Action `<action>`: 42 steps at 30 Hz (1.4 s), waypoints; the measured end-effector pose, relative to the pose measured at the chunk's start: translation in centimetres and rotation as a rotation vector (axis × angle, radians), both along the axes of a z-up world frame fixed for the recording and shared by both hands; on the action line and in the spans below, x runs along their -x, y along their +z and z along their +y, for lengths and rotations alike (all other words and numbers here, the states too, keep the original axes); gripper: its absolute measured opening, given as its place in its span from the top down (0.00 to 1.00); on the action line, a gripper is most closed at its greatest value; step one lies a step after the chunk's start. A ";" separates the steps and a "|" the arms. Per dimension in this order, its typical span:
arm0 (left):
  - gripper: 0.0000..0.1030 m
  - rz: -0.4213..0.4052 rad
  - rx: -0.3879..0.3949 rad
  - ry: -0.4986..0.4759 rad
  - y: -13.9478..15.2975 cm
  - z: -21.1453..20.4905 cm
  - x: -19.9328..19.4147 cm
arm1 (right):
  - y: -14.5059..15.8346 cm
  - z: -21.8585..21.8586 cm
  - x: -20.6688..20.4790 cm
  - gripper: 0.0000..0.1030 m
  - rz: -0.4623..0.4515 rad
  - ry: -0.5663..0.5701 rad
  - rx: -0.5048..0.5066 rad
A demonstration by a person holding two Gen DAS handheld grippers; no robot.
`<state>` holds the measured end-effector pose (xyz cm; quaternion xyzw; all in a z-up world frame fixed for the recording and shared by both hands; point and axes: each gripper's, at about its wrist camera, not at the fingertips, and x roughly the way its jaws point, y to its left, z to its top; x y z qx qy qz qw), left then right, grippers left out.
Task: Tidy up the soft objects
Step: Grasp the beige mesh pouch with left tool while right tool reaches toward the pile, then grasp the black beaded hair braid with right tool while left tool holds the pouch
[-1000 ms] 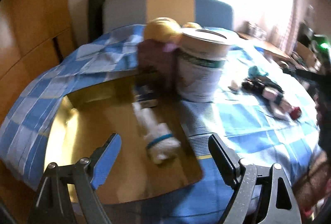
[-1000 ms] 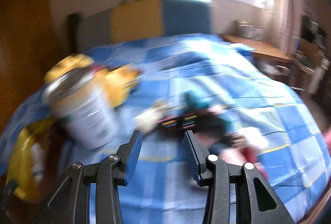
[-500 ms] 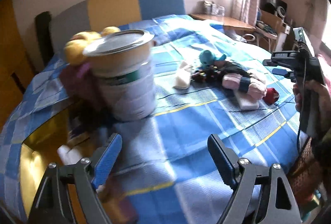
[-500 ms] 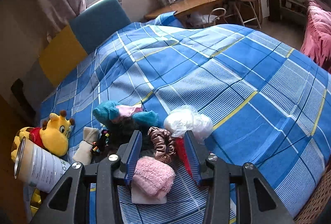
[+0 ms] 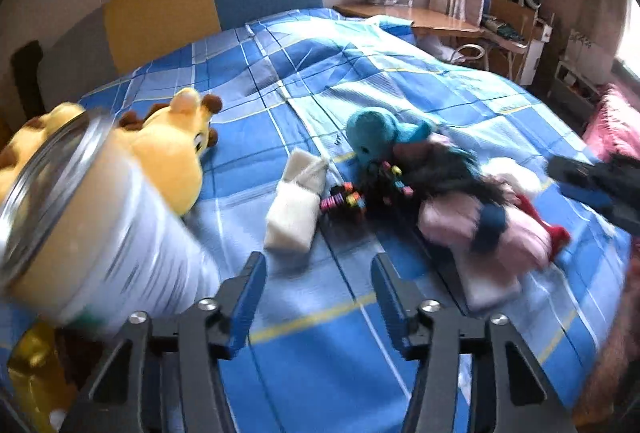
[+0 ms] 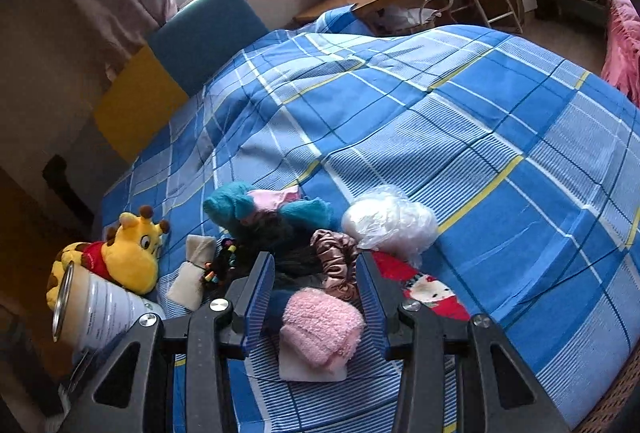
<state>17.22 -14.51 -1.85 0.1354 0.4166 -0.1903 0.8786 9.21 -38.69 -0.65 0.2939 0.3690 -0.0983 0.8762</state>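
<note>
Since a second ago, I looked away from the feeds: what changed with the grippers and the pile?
The left gripper swung from the gold box, past the tin can, toward the pile; its empty jaws have just been closing. The right gripper settled over the pink fuzzy sock, jaws part open. The items on the bedspread stayed put.

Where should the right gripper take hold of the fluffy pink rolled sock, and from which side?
Grip the fluffy pink rolled sock across its rounded middle, coming from above. It lies flat on a white folded cloth, and the right gripper looks wide enough to straddle it.
</note>
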 end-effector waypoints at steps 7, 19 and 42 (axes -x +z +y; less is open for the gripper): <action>0.52 0.037 -0.054 0.064 -2.5 -3.1 -6.2 | -0.2 0.2 -0.3 0.59 -0.003 0.031 -0.034; 0.30 0.072 -0.079 0.104 -6.0 -5.3 -11.2 | -0.7 0.3 -0.4 0.59 0.005 0.045 -0.068; 0.54 0.076 0.047 0.043 -5.0 5.0 6.2 | -1.8 -1.7 0.1 0.59 0.009 -0.036 -0.152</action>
